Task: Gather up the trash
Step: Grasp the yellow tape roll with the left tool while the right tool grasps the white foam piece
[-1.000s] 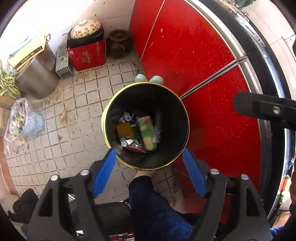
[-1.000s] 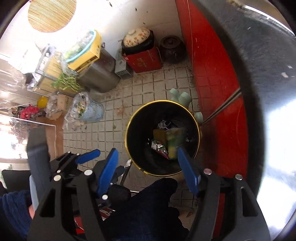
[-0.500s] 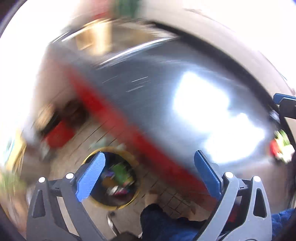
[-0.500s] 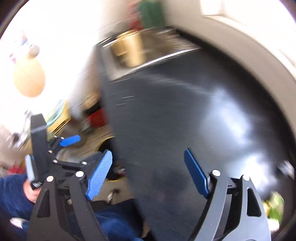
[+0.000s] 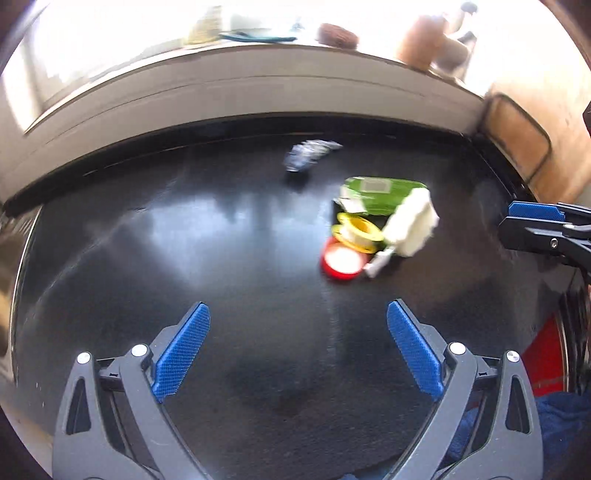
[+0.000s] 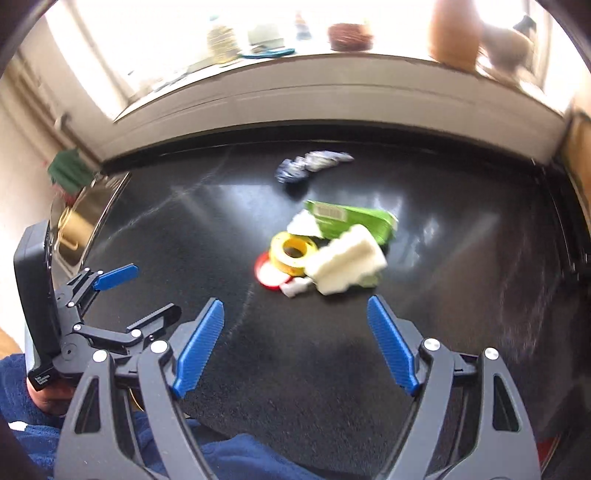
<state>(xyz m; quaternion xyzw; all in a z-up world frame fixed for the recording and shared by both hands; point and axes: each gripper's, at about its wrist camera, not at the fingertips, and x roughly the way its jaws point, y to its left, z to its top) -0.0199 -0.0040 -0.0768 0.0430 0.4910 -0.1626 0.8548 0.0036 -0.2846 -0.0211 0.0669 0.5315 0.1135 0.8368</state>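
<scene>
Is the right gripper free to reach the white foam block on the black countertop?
Probably yes. The right gripper is open and empty, and the white foam block lies on top of the trash pile just ahead, with only bare black countertop between them.

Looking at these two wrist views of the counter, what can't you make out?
- Windowsill items: overexposed and blurred in both views.
- Crumpled wrapper: print smeared by motion blur.
- Red lid: partly covered by the yellow tape roll.
- Green packet: label unreadable, white sponge overlaps it.
</scene>
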